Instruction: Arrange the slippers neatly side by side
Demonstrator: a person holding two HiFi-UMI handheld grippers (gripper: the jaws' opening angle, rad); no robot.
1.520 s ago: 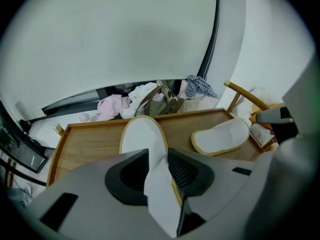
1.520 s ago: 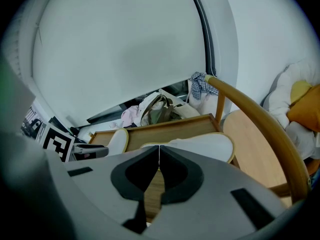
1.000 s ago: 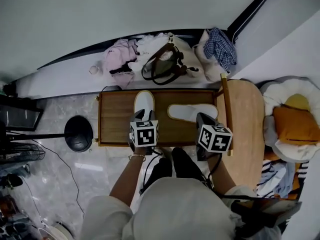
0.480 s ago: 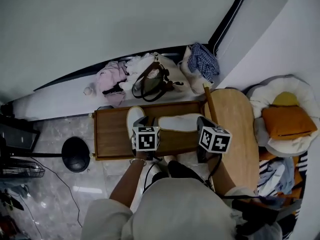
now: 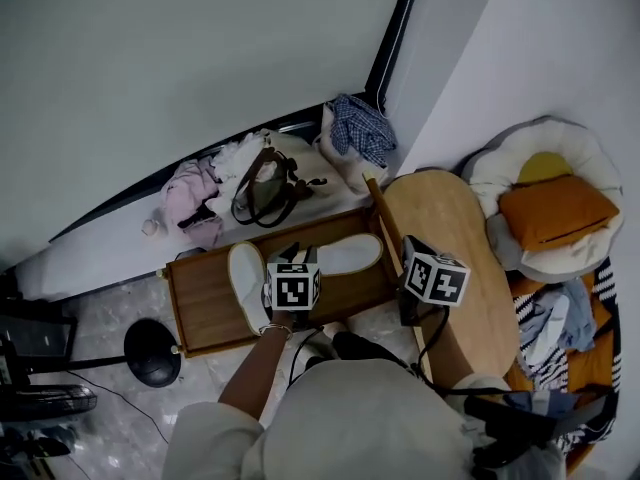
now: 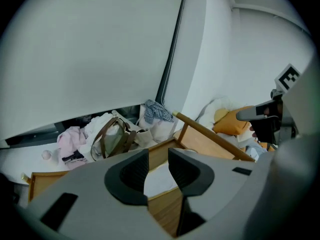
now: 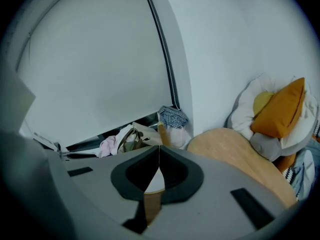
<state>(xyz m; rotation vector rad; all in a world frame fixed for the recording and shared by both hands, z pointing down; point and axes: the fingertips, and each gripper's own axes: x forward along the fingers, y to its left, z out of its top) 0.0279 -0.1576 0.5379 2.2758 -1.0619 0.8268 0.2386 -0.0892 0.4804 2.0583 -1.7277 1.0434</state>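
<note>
Head view, item 1: pair of white slippers on a rimmed wooden tray [image 5: 203,306], not yet paired. First slipper [image 5: 247,286] lies left of the tray's middle and runs from the far edge toward the near edge. Second slipper [image 5: 347,255] lies toward the right end, close to the far edge, and runs along the tray's length. The two sit at roughly a right angle, and their nearest ends are hidden behind the left gripper. Both are plain, flat, soft-looking slip-ons with an open back. Item 2: left gripper [image 6: 158,159], over the tray's near edge between the slippers, jaws parted with nothing clamped; white slipper fabric shows beyond the gap. Item 3: right gripper [image 7: 159,156], off the tray's right end, jaws closed together and empty. Step judged: approach only, no slipper taken up. The next move probably calls for gripping one slipper by its edge, turning it about a quarter turn and setting it parallel beside the other with toes level. Surroundings: round wooden table [image 5: 455,238] at the tray's right end; brown-handled bag [image 5: 262,190] and checked cloth [image 5: 360,128] beyond the far edge; orange cushion [image 5: 555,208] further right.
</note>
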